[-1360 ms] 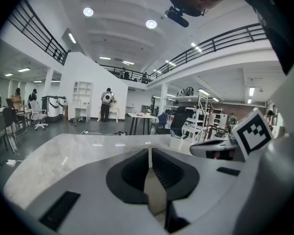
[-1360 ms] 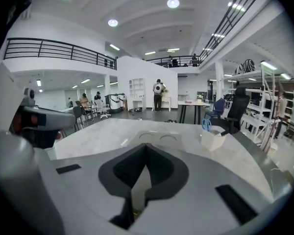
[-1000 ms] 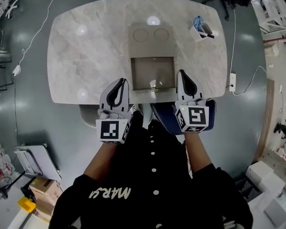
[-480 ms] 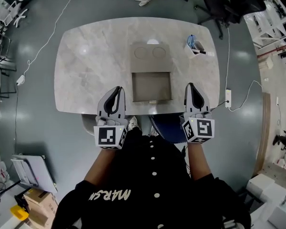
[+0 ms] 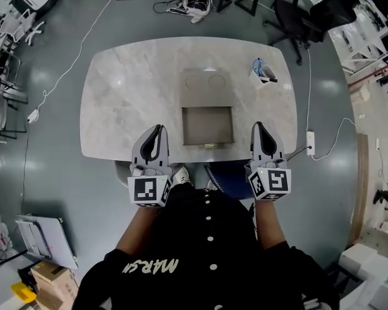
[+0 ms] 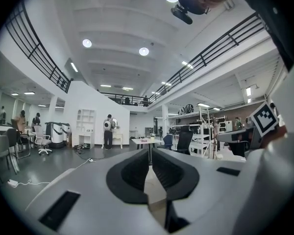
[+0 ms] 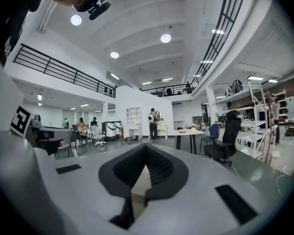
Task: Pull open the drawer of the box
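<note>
Box (image 5: 207,81) at the middle of the counter (image 5: 129,102); its drawer (image 5: 208,125) stands out toward the near edge. Small holder (image 5: 264,72) at the far right corner. Left gripper (image 5: 158,128) and right gripper (image 5: 257,126) flank the drawer.

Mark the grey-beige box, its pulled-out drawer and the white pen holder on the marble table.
Grey-beige box (image 5: 207,97): head view, on its top panel below the two circles.
Pulled-out drawer (image 5: 208,126): head view, on its inner floor.
White pen holder (image 5: 262,74): head view, on the middle of the holder.
</note>
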{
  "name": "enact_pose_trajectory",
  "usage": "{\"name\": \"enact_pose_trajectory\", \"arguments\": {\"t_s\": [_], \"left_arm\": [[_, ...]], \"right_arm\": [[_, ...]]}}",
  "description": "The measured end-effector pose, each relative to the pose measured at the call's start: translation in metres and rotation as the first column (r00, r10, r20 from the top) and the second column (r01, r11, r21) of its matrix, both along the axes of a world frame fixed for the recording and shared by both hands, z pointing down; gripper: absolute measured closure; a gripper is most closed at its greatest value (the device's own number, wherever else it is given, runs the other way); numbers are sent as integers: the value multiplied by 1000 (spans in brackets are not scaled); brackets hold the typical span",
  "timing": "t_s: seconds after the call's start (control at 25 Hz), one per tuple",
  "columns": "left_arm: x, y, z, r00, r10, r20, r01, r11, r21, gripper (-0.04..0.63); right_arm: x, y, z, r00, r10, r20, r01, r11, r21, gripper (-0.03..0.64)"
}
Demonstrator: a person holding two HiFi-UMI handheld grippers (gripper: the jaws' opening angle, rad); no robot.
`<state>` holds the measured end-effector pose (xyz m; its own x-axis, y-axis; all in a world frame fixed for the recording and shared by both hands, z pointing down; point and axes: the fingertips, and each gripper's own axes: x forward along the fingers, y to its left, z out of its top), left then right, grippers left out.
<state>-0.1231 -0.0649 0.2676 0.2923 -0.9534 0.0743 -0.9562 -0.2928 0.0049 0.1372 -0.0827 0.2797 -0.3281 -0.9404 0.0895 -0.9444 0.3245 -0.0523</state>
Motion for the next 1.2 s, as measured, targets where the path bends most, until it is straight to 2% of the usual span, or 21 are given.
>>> {"name": "enact_pose_trajectory", "arguments": {"t_s": [0.36,1.2], "left_arm": [[3,3,-3,1000,5,7,-5,1000,10,565],[14,2,-5,1000,12,11,-12,1000,20,565]], "right_arm": [[-1,4,-9,1000,6,-8,-6,1000,25,620],[-6,1,-11,999,-32,-10,32,999,19,620]]}}
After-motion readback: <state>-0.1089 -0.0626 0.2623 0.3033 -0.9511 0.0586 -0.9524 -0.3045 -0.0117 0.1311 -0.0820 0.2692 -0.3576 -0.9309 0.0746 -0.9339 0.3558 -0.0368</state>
